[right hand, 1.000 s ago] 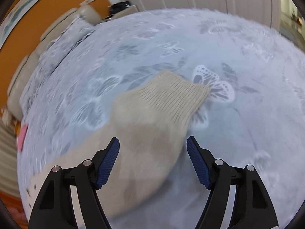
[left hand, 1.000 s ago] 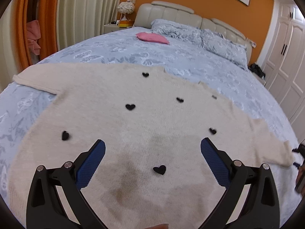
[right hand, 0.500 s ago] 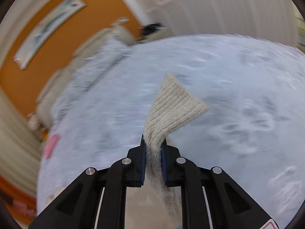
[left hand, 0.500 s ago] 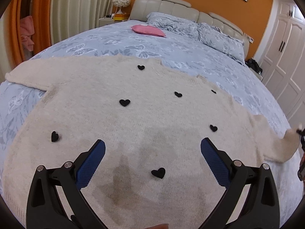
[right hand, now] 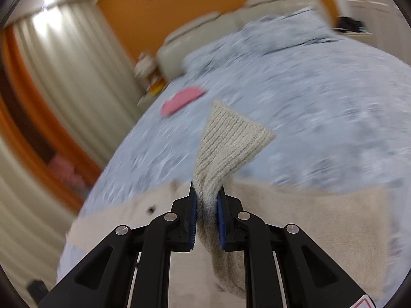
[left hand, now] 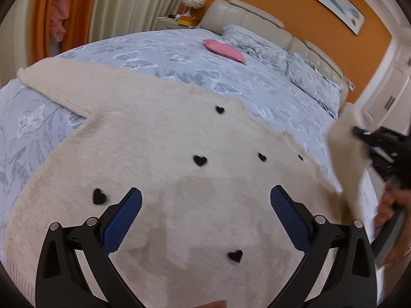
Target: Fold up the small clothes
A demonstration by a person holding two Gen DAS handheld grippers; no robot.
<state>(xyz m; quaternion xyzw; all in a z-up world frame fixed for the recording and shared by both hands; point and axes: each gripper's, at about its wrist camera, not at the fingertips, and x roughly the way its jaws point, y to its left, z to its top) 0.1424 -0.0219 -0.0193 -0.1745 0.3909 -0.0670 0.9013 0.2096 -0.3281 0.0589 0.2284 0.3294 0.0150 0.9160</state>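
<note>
A cream knitted sweater with small black hearts lies spread flat on the bed, its left sleeve stretched out to the left. My left gripper is open and hovers just above the sweater's lower front. My right gripper is shut on the ribbed cuff of the right sleeve and holds it lifted above the sweater body. In the left wrist view the lifted sleeve and the right gripper appear at the right edge.
The bed has a blue butterfly-print cover, pillows and a padded headboard. A pink cloth lies near the pillows. A nightstand with a lamp and curtains stand at the far left.
My right gripper shut on the right sleeve's cuff, lifted it off the bed and swung it in over the sweater body. My left gripper stayed open above the sweater.
</note>
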